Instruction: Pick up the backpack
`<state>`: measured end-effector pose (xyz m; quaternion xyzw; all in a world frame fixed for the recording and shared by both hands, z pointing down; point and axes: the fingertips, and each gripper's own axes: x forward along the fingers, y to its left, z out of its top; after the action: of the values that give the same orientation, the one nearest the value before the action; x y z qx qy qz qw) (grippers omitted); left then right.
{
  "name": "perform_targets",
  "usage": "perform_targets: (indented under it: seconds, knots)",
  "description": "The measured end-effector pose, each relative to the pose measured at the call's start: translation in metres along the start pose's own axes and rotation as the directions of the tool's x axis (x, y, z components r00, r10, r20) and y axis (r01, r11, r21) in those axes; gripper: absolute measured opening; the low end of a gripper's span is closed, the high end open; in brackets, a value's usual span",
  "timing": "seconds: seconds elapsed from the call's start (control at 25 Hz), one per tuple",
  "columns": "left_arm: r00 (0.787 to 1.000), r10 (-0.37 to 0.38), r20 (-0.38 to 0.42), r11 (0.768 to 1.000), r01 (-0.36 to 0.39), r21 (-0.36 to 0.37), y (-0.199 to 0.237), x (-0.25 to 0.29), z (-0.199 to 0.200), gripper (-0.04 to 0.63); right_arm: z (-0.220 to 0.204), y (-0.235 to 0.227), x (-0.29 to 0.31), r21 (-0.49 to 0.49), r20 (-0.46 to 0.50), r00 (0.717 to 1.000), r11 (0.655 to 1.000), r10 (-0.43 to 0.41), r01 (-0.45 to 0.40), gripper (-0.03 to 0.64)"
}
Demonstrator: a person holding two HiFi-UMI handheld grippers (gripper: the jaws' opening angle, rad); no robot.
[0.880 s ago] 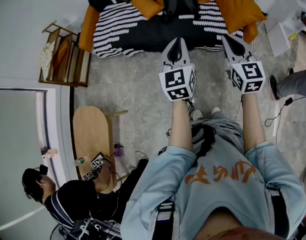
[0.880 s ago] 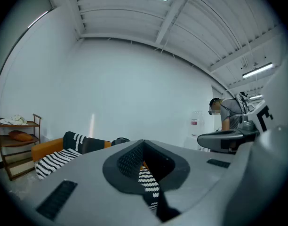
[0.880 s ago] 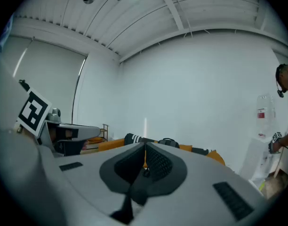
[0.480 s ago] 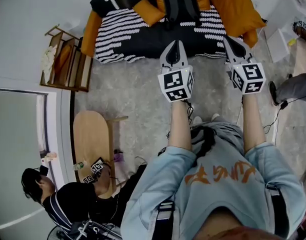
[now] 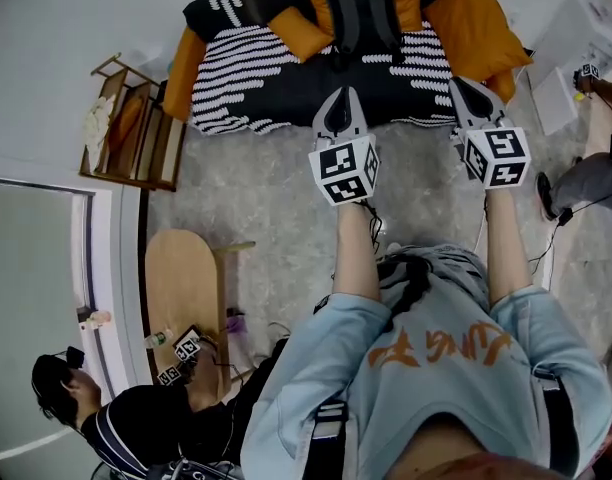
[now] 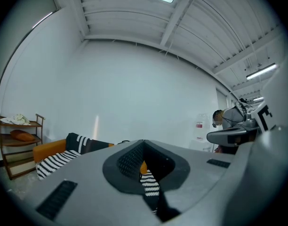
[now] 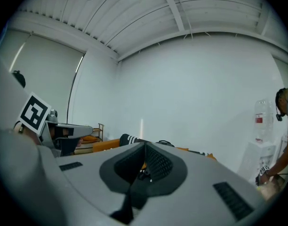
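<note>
Approach stage: left gripper [image 5: 338, 103] and right gripper [image 5: 466, 88], jaws closed and empty, hang at the front edge of the sofa [image 5: 236, 58], the backpack [image 5: 361, 8] untouched against its backrest; next, seemingly, reach forward and open.

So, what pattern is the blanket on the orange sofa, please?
The blanket is black with white zigzag stripes; clearest in head view.

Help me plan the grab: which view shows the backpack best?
The head view: it shows the backpack from above, lying on the striped sofa. The right gripper view catches only its dark top over the sofa; the left gripper view shows at most a thin dark sliver, hard to tell.
</note>
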<state>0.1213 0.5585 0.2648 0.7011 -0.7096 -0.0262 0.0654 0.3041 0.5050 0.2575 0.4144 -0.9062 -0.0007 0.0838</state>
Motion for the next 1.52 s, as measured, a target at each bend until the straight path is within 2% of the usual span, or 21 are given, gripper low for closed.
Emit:
perform_targets:
  seconds: [0.28,0.52,0.88,1.16,1.32,1.52]
  knots:
    - [1.0,-0.029,0.01,1.0,0.029,0.005,-0.003,0.016,0.011,0.023,0.019,-0.002,0.014,-0.034,0.02,1.0,0.999,0.011,-0.011,0.031]
    - [0.999,-0.023,0.037,1.0,0.022,0.013,0.001,0.032,0.017,0.023,0.029,-0.009,0.036,-0.056,0.048,0.998,0.998,0.041,-0.038,0.031]
    - [0.999,0.031,0.035,0.999,-0.031,0.004,0.049,0.08,0.028,0.023,0.041,-0.016,0.108,-0.041,0.059,0.995,0.996,0.082,-0.079,0.031]
    - [1.0,0.029,-0.005,0.999,-0.029,-0.019,0.053,0.17,0.005,0.023,0.021,-0.077,0.182,0.001,0.028,0.997,0.997,0.078,-0.078,0.031]
    - [0.997,0.022,-0.069,0.999,-0.025,-0.046,0.05,0.229,-0.021,0.023,0.001,-0.115,0.233,0.05,-0.019,0.996,0.995,0.086,-0.085,0.031]
    - [0.987,0.042,-0.157,0.996,-0.053,-0.068,0.072,0.303,-0.041,0.023,-0.016,-0.142,0.307,0.109,-0.07,0.99,0.987,0.125,-0.117,0.031]
